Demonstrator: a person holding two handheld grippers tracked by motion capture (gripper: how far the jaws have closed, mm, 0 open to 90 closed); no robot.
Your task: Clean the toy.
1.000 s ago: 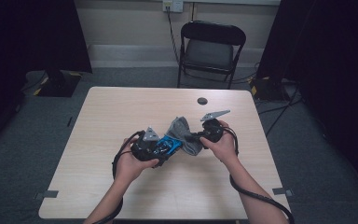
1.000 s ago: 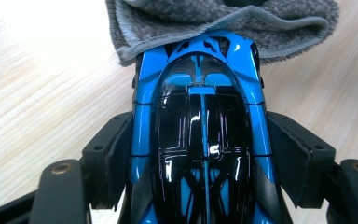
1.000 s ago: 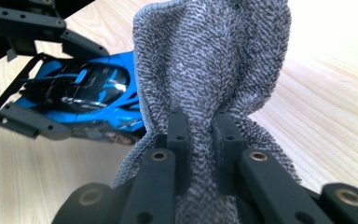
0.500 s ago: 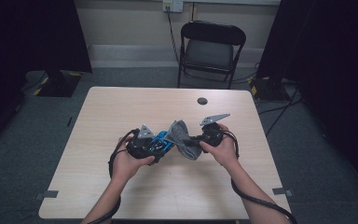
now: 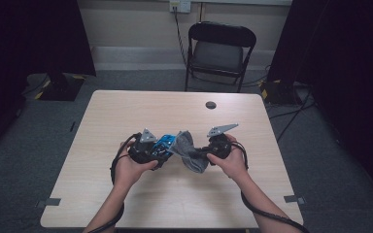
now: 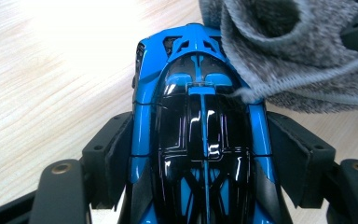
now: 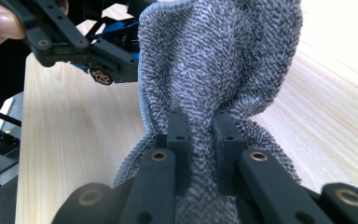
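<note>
A blue and black toy car (image 6: pixel 200 126) sits between the jaws of my left gripper (image 6: pixel 200 154), whose pads press on both of its sides. In the high view the car (image 5: pixel 164 143) is held just above the table's middle by the left gripper (image 5: pixel 151 148). My right gripper (image 7: pixel 200 130) is shut on a bunched grey terry cloth (image 7: pixel 219 60). The cloth (image 6: pixel 289 51) lies against the car's far end. In the high view the cloth (image 5: pixel 189 150) hangs between the two hands, with the right gripper (image 5: pixel 205 151) at its right.
The light wooden table (image 5: pixel 175 204) has a small dark round disc (image 5: pixel 211 105) near its far edge. A black folding chair (image 5: pixel 218 53) stands behind the table. Cables trail from both grippers toward the near edge.
Both hands have stayed at the table's middle. The cloth has shifted slightly against the car's end.
</note>
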